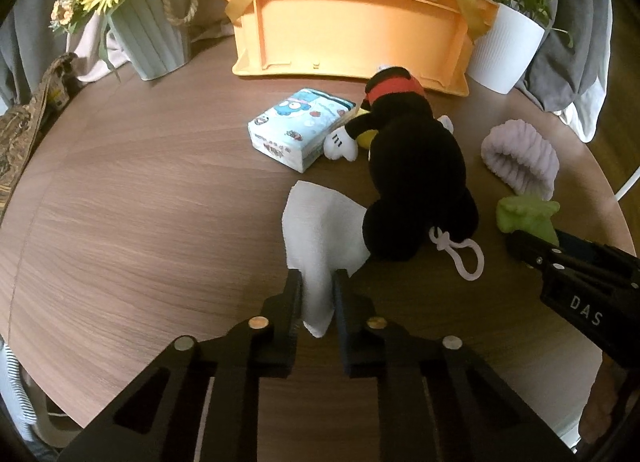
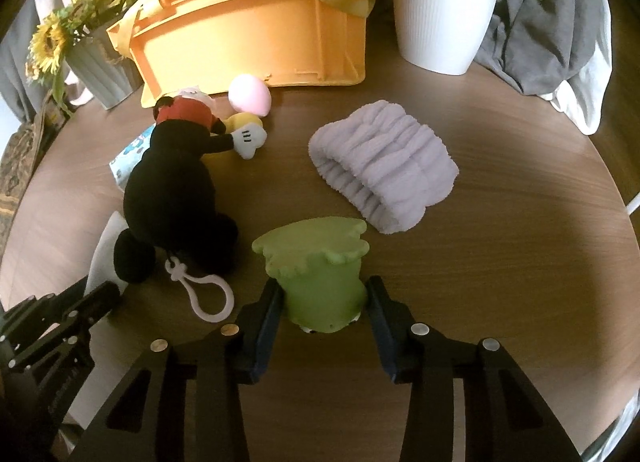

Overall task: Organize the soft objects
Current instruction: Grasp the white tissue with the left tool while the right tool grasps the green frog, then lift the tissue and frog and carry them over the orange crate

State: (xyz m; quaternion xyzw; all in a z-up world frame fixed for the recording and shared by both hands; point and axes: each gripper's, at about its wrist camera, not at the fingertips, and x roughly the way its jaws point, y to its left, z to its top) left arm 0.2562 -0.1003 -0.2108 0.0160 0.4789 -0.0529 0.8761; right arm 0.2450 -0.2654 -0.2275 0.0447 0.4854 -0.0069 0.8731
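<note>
- Left gripper (image 1: 316, 282) pinches the near corner of the limp white cloth (image 1: 320, 222); far edge sits under the plush (image 1: 416, 166) at 1 o'clock.
- Plush: black, fuzzy, face-down beside the tissue pack (image 1: 298, 128).
- Right gripper (image 2: 324, 294) squeezes the squashy green toy (image 2: 320, 266), likely bound for the orange crate (image 2: 256, 30) at 11 o'clock.
- Ribbed lilac band (image 2: 386, 170) lies loose at 1 o'clock.

Left wrist view: low over the wooden table (image 1: 140, 190), facing the orange crate (image 1: 352, 22) at 12 o'clock. Right wrist view: equally low and close, crate (image 2: 256, 34) at 11 o'clock. Both share the black plush (image 1: 416, 166) (image 2: 172, 182).
</note>
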